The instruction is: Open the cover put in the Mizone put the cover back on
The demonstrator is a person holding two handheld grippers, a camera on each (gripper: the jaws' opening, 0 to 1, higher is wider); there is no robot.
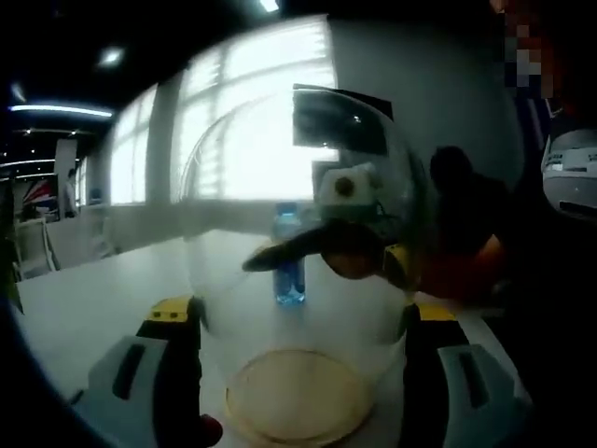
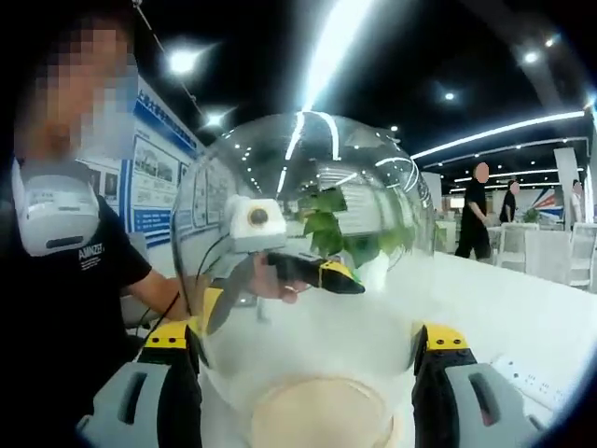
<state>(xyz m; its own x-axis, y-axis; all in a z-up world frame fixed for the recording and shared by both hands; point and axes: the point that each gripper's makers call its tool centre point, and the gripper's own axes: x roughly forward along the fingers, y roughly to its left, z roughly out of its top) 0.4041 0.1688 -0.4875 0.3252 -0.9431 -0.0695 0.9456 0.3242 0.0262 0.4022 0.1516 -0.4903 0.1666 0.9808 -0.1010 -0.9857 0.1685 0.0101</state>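
A clear glass dome cover (image 1: 298,187) stands upright between my left gripper (image 1: 303,322) jaws, whose yellow tips press on its two sides. A round wooden base (image 1: 294,397) shows at its bottom. Through the glass a blue Mizone bottle (image 1: 289,257) stands on the white table (image 1: 103,299), just beyond the dome. My right gripper (image 2: 303,345) clasps the same dome cover (image 2: 308,233) from the opposite side, above the wooden base (image 2: 322,411). Each gripper appears through the glass from the other side: the right gripper (image 1: 359,247) and the left gripper (image 2: 298,266), held by a hand.
A person in a black shirt (image 2: 65,280) stands close on the left of the right gripper view. Bright windows (image 1: 252,121) lie behind the table. Green plant leaves (image 2: 340,233) show through the dome. Other people (image 2: 476,219) and white chairs stand far off.
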